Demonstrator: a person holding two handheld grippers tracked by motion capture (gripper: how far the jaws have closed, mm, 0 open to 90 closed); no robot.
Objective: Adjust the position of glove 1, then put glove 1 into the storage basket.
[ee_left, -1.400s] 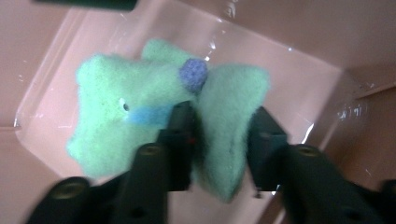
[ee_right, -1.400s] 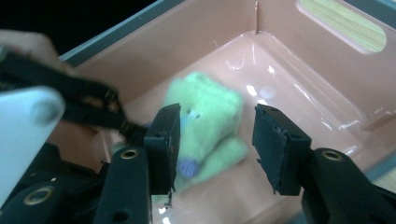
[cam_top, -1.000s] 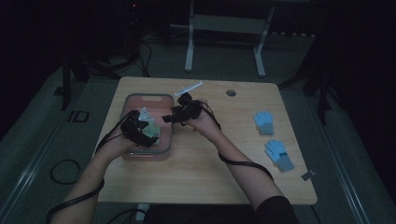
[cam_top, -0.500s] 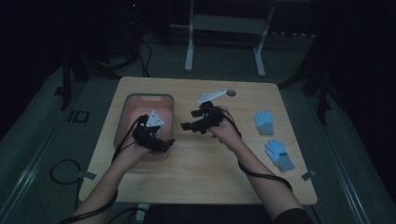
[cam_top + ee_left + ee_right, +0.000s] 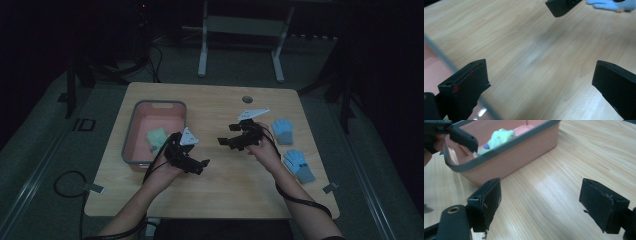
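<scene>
Desk (image 5: 210,190) at centre frame in the high view, with your two hand-held grippers over its bare wood. Your left hand-held gripper (image 5: 200,164) sits at lower centre-left, just beside the near right corner of the pink bin (image 5: 131,145); its jaws stand wide apart with nothing between them, having just been opening. In the left gripper view the left hand-held gripper (image 5: 541,82) frames plain wood grain, with the bin's grey rim crossing the lower left corner. Your right hand-held gripper (image 5: 226,135) lies at centre, to the right of the bin and apart from it; its jaws are likewise spread and empty (they too have just been opening). In the right gripper view the right hand-held gripper (image 5: 540,200) looks across the wood toward the bin (image 5: 519,157) at upper left, where a pale green soft item (image 5: 499,137) rests inside; the same item (image 5: 157,137) shows in the high view near the bin's middle. Two light blue gloves lie on the desk at right of frame: upper glove (image 5: 283,131) just beyond your right hand, lower glove (image 5: 299,166) beside your right wrist. Neither is touched by a jaw.
</scene>
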